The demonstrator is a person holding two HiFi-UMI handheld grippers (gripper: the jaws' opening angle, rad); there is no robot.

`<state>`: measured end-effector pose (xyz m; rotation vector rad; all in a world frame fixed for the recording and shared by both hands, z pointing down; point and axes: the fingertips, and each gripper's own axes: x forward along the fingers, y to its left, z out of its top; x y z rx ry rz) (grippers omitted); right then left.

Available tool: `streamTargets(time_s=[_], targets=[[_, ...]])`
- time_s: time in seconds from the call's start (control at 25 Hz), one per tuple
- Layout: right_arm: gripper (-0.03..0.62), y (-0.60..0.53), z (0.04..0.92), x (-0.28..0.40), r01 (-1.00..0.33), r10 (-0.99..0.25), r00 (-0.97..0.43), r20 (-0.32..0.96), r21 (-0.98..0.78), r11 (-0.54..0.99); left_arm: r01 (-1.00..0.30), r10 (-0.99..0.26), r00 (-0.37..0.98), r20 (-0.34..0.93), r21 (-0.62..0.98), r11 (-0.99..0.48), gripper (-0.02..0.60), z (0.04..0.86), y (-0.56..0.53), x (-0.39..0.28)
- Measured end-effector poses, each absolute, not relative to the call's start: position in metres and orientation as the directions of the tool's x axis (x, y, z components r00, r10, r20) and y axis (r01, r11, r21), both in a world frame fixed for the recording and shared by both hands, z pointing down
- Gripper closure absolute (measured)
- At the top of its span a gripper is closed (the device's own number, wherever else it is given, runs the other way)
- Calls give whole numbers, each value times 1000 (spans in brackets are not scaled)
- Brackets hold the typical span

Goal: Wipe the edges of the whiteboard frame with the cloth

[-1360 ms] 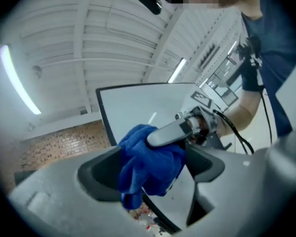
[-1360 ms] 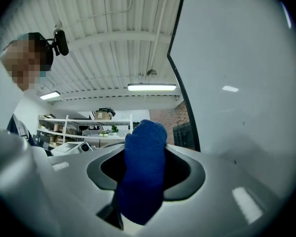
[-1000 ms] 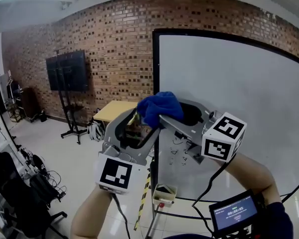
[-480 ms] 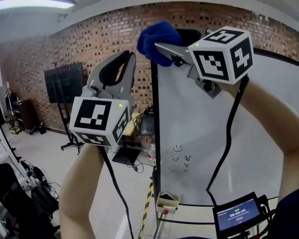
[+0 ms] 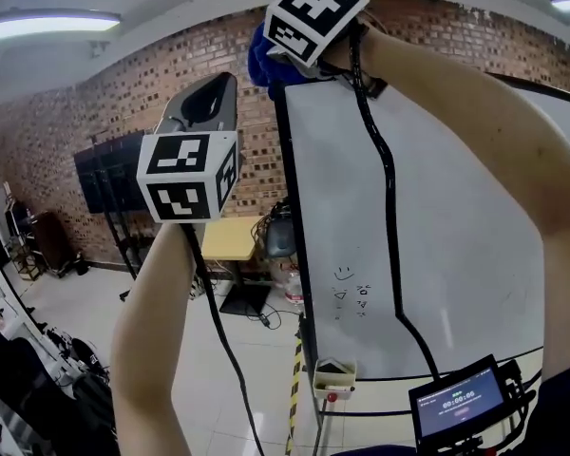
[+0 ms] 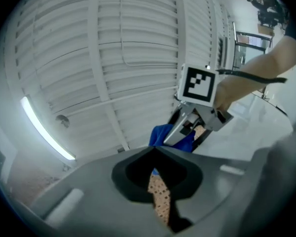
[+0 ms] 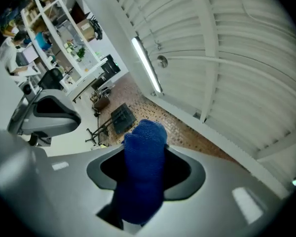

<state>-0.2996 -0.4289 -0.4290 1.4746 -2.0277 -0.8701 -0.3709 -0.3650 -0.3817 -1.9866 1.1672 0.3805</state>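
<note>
Between the jaws of the right gripper [image 7: 146, 174] a cloth [image 7: 144, 137] is clamped by the whiteboard [image 5: 332, 179] corner, while the left gripper [image 6: 155, 151], beside it, has just closed its jaws on nothing.

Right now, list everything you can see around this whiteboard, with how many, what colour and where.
whiteboard: one, white with black frame, right of the head view
cloth: one, blue, by the board's top left corner
brick wall: one, reddish brown, behind the board
screen on a stand: one, black, by the wall at left
table: one, yellowish top, left of the board
ceiling lights: two, white, upper left and upper right
small tray: one, pale, at the board's lower left corner
wrist display: one, black, lit, lower right
left tongs: one, grey, shut and empty, raised left of the board
right tongs: one, grey, shut on the cloth
</note>
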Motion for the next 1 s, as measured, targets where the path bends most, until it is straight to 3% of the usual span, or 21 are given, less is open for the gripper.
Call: streamTargets(time_s=[0.32,1.0], targets=[[402,-456,-427,-249,-706,-984,-160,75,689,167,-799,-580,594,-557,-492,-346,578,-365,-381,-344],[414,-440,-406,-230,-728,-971,-208,116,644,233,-756,-547,644,-535,-557,-345,578,-361,-380,-294]])
